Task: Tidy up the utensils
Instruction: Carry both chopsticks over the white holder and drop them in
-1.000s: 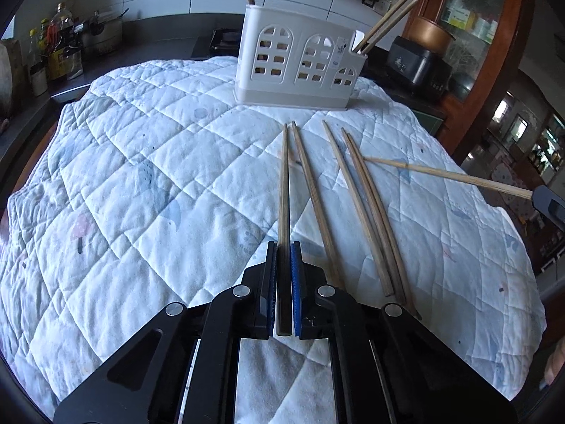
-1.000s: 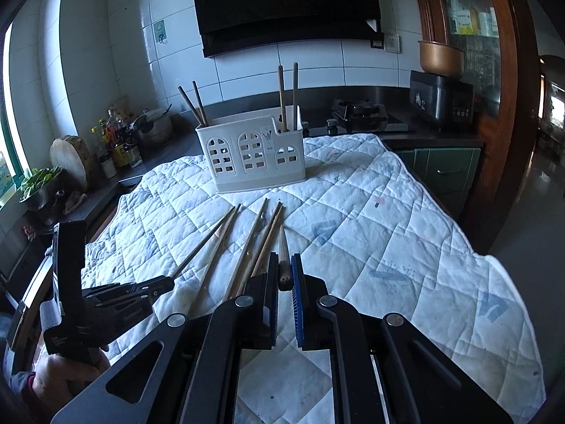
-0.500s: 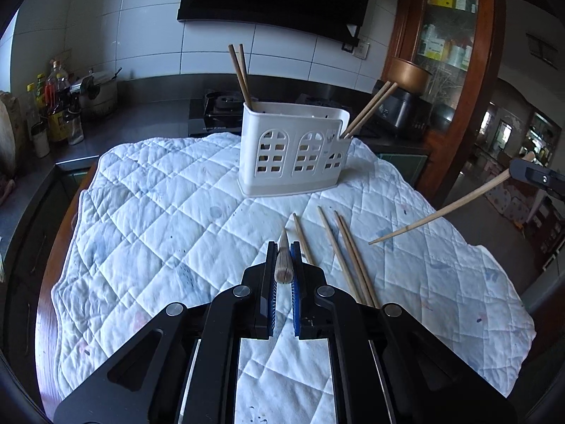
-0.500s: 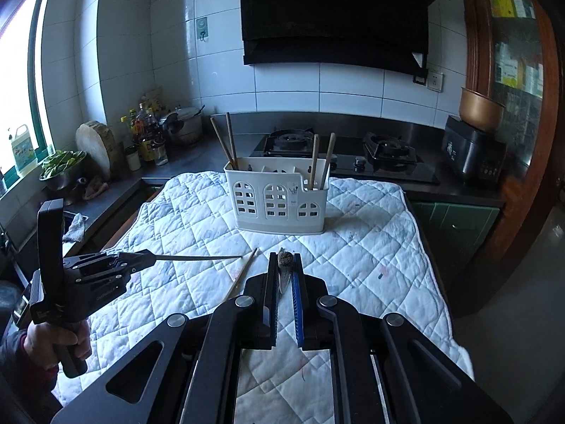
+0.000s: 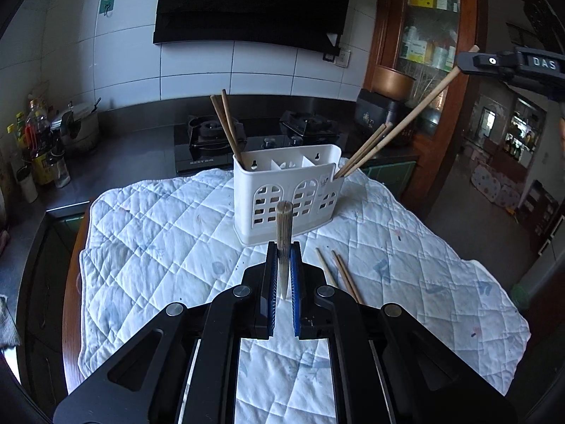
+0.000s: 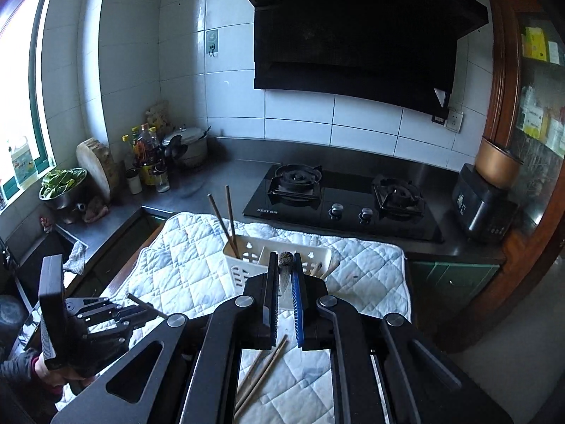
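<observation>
While each pair of fingers is pressed hard onto a single chopstick, both grippers sit above the quilted cloth. Between the pads of the left gripper (image 5: 283, 265) a pale chopstick (image 5: 284, 226) is pinched, pointing almost straight at the lens so that its blunt round end shows. The right gripper (image 6: 285, 272) clamps another chopstick (image 6: 285, 259) the same way – only a dark, rounded end shows between the pads. From the left wrist camera that second chopstick appears as a long pale stick slanting down from the right gripper at the upper right edge, its lower tip close to the holder's right end.

A white utensil holder (image 5: 289, 190) with arched cut-outs stands upright on the cloth. Two chopsticks lean out of its left compartment, two more out of its right one. Three loose chopsticks (image 5: 339, 272) lie on the cloth just right of the left gripper, near the holder's base.

Beneath them a white quilted cloth (image 5: 159, 240), faintly stained, covers the table. Beyond it runs a dark steel counter with a two-burner gas hob (image 6: 339, 201), a black range hood (image 6: 353, 35) on white wall tiles, bottles and a pot in the left corner – and a wooden glass-fronted cabinet (image 5: 427, 35) at the right. A bowl of greens (image 6: 63, 183) sits by the window.
</observation>
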